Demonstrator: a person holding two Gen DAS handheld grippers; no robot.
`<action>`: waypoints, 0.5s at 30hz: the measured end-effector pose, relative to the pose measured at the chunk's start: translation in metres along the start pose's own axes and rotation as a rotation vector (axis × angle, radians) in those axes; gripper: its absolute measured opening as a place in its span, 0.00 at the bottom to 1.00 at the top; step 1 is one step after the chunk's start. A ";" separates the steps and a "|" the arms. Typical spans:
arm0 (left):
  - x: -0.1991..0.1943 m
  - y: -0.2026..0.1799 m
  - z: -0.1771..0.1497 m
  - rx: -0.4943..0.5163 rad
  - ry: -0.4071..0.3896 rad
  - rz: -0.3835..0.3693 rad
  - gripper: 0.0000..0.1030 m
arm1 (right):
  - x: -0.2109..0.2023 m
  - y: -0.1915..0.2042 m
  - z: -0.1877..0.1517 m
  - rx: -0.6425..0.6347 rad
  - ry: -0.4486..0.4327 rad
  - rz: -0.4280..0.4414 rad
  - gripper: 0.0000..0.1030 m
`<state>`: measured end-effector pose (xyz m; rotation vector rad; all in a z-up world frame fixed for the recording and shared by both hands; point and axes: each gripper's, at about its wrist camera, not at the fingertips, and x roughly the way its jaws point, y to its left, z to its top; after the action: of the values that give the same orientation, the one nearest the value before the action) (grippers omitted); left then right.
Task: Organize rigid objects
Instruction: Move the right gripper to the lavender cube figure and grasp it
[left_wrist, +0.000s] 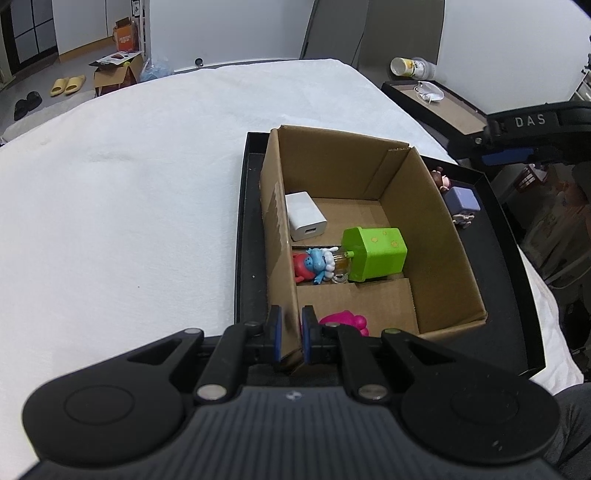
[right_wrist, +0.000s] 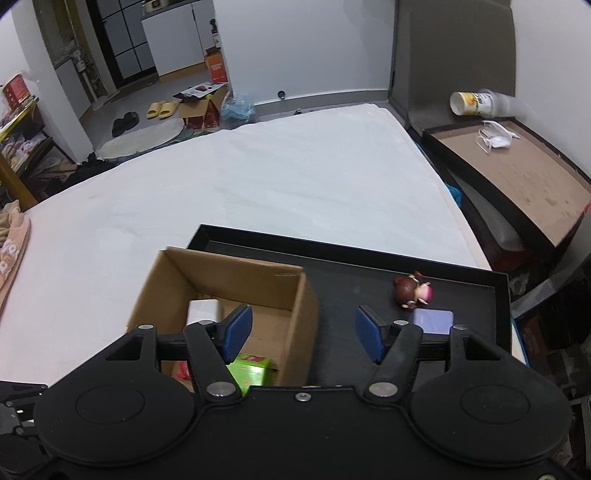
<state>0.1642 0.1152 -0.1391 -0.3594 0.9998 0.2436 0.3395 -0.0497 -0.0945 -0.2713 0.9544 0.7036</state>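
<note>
Cardboard box (left_wrist: 424, 236) wall pinched by left gripper (left_wrist: 291, 336); right gripper (right_wrist: 303, 332) jaws open, empty; purple cube (right_wrist: 433, 321) to be straddled squarely.

Matt brown cardboard is forming the box (left_wrist: 417, 206); inside it, the green block (left_wrist: 375, 254) and white charger (left_wrist: 304, 216) are looking like smooth plastic; beneath, white cloth (left_wrist: 129, 184) is lying softly textured.

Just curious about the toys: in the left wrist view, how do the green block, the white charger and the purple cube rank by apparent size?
1. green block, clearly the largest.
2. and 3. white charger and purple cube look about alike; the cube lies outside the cardboard box towards the frame's edge, where the fisheye distorts, so I won't rank them.
</note>
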 end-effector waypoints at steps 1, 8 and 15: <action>0.000 -0.001 0.000 0.003 0.002 0.005 0.10 | 0.001 -0.004 -0.001 0.005 0.000 -0.001 0.60; 0.002 -0.004 0.001 0.003 0.010 0.025 0.10 | 0.004 -0.031 -0.006 0.042 0.000 -0.004 0.62; 0.005 -0.008 0.002 0.009 0.020 0.046 0.10 | 0.011 -0.054 -0.012 0.074 0.004 -0.014 0.69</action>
<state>0.1714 0.1092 -0.1408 -0.3316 1.0290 0.2774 0.3714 -0.0913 -0.1154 -0.2144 0.9797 0.6533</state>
